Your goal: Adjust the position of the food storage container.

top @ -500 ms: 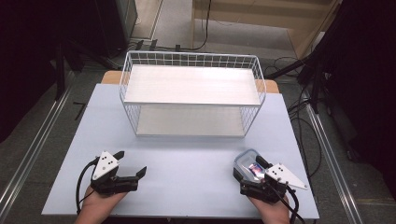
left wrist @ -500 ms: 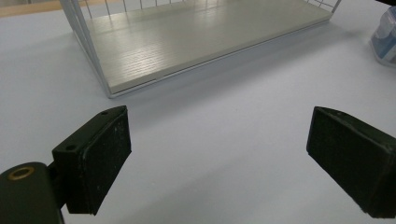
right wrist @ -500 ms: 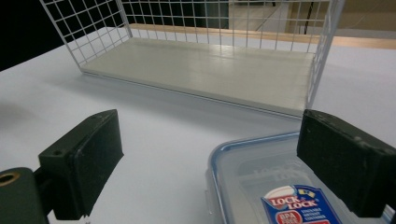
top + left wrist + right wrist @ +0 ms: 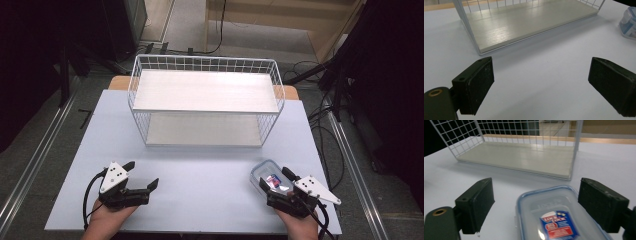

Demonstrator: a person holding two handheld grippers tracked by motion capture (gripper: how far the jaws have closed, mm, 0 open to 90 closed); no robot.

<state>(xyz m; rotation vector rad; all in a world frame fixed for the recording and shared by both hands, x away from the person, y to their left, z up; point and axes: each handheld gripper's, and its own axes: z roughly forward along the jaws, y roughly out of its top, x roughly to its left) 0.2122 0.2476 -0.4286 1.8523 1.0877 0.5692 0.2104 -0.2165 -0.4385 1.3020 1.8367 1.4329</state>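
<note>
A clear plastic container [image 4: 265, 171] with a blue-rimmed lid and a red and blue label lies on the pale table [image 4: 200, 170] at the front right. My right gripper [image 4: 274, 178] stands open around it. In the right gripper view the container [image 4: 559, 220] sits between the jaws, close to the right one and apart from the left one. My left gripper [image 4: 143, 173] rests open at the front left with bare table between its fingers. In the left gripper view the container [image 4: 627, 23] lies far off to the right.
A white wire rack [image 4: 134, 80] with two pale wooden shelves stands across the back middle of the table, its open front facing me. Its lower board [image 4: 524, 22] [image 4: 524, 155] lies ahead of both grippers. Cables and dark stands surround the table.
</note>
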